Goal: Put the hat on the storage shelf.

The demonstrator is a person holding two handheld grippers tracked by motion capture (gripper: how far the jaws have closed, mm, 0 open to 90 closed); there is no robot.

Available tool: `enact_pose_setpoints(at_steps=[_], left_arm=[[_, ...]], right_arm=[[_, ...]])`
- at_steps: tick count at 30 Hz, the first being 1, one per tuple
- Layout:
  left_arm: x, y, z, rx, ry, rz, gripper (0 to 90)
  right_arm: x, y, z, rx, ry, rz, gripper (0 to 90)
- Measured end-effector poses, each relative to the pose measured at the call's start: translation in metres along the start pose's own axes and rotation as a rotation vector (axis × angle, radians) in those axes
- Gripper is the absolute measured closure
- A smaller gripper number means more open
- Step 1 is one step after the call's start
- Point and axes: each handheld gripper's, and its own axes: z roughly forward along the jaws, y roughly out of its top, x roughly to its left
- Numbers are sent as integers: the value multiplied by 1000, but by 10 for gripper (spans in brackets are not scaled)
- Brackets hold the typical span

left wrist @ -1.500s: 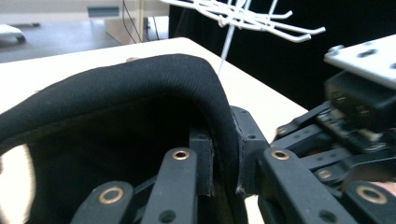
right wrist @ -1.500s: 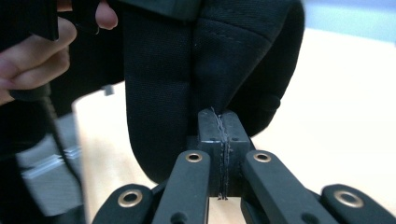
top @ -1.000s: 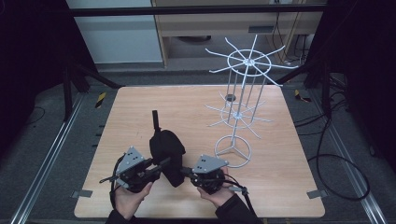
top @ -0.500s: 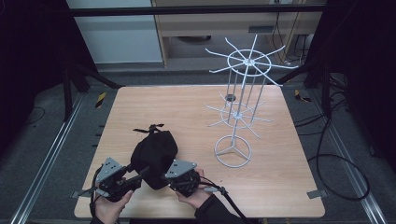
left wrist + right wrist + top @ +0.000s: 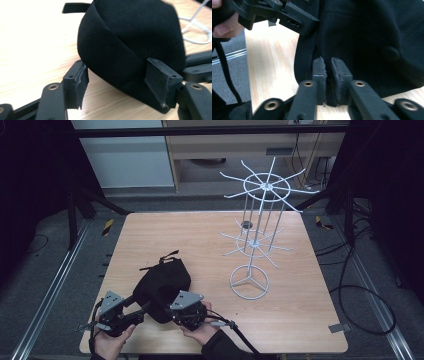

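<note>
A black cap point(image 5: 162, 282) lies on the wooden table point(image 5: 300, 320) near its front left, strap end pointing away. My left gripper point(image 5: 142, 307) is open at the cap's near-left edge. In the left gripper view the cap point(image 5: 130, 45) bulges between the spread jaws of that gripper point(image 5: 117, 85); the right-hand pad point(image 5: 160, 85) touches the fabric and the other stands clear. My right gripper point(image 5: 172, 312) is at the cap's front edge. Its jaws point(image 5: 329, 72) are pressed nearly together on a fold of the cap point(image 5: 367, 37).
A white wire display rack point(image 5: 257, 230) with spoked arms stands right of centre on a ring base point(image 5: 248, 282), close to the cap's right. Bare tabletop lies behind the cap. Black frame bars and cables surround the table.
The cap hung upright between both grippers a second ago; it has come down flat onto the table. Both hands shifted left and toward the front edge.
</note>
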Motion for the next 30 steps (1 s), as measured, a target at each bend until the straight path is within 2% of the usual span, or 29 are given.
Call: enact_pose_setpoints(at_steps=[4, 8, 10, 12, 15, 19, 23, 30], left_arm=[[13, -6, 7, 69, 42, -5, 352], [19, -13, 18, 177, 76, 1, 351], [19, -13, 20, 203, 90, 7, 336], [18, -13, 18, 205, 107, 11, 310], [18, -10, 14, 183, 110, 10, 276], [14, -2, 9, 136, 113, 46, 276], [12, 11, 5, 86, 111, 73, 276], [6, 39, 4, 22, 86, 105, 284]], right_arm=[[-6, -3, -6, -22, -15, 30, 750], [-16, -10, -18, -29, -43, 55, 724], [-21, -14, -24, -32, -58, 66, 711], [-28, -18, -32, -39, -84, 80, 694], [-39, -25, -43, -49, -113, 116, 680], [-49, -28, -55, -54, -152, 132, 645], [-56, -42, -76, -59, -192, 136, 625], [-72, -70, -121, -76, -274, 192, 591]])
